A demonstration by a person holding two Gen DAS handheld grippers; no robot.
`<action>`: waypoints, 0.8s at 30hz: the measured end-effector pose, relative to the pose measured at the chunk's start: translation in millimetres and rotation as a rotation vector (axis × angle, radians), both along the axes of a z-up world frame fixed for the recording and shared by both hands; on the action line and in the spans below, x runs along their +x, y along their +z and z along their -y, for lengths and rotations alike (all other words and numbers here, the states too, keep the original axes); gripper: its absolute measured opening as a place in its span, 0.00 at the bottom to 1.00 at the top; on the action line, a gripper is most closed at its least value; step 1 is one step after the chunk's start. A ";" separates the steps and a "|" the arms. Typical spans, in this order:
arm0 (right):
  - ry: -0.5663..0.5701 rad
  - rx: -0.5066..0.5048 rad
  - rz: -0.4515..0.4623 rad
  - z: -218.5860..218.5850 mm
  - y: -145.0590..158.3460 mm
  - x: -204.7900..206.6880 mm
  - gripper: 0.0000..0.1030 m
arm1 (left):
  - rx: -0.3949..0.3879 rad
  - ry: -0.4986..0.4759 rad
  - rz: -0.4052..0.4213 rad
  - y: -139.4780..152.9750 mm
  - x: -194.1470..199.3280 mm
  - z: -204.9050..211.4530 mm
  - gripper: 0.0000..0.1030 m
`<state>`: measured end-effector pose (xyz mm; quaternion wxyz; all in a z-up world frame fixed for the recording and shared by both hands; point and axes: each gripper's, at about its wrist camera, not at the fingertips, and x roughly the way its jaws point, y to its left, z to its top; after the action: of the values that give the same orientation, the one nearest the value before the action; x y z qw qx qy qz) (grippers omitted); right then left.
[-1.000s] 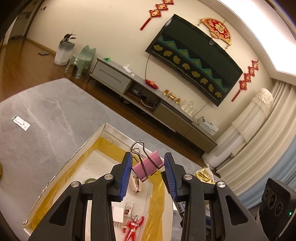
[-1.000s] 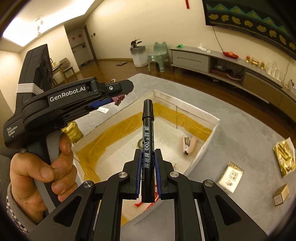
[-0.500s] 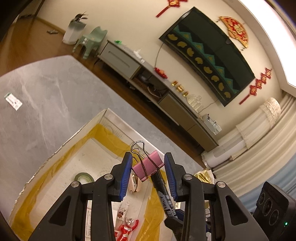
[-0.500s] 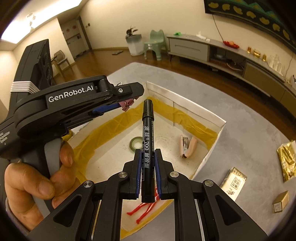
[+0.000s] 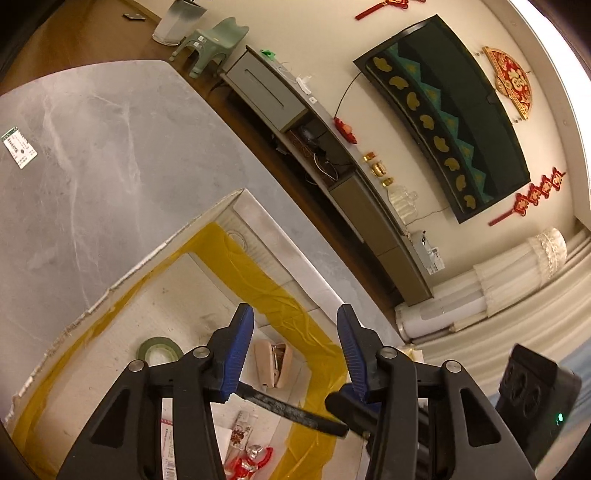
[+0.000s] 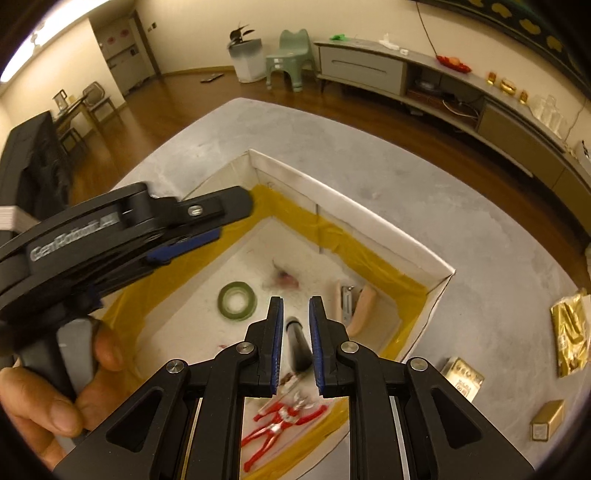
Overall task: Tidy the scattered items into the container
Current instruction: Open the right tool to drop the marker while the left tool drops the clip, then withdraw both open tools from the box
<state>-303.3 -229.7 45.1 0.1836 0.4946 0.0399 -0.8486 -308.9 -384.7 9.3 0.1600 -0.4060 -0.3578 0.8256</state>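
Both tongs stand open and empty over the box [image 6: 388, 236]. The marker [image 6: 297, 345], blurred, lies between the right tongs [image 6: 295, 347], its long axis along them. Left tongs [image 5: 295, 350] hold nothing.

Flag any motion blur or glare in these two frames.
Right wrist: marker between the open jaws and a pink smear on the box floor are blurred; left gripper logo smeared. Left wrist: mostly sharp, ceiling light blown out top right.
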 end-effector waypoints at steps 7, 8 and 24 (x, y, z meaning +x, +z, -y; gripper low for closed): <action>-0.015 -0.010 -0.012 -5.9 5.0 4.7 0.16 | 0.014 0.016 -0.011 4.7 5.8 9.8 0.46; -0.013 -0.011 -0.012 -6.3 5.4 6.7 0.16 | 0.013 0.010 -0.012 5.5 6.6 8.1 0.46; 0.033 -0.041 0.002 -7.1 13.5 46.7 0.20 | -0.266 -0.035 -0.105 45.2 42.1 -18.9 0.46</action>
<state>-256.6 -222.7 58.6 0.2076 0.4908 0.0302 -0.8456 -266.8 -365.7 54.6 0.1377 -0.3858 -0.2291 0.8830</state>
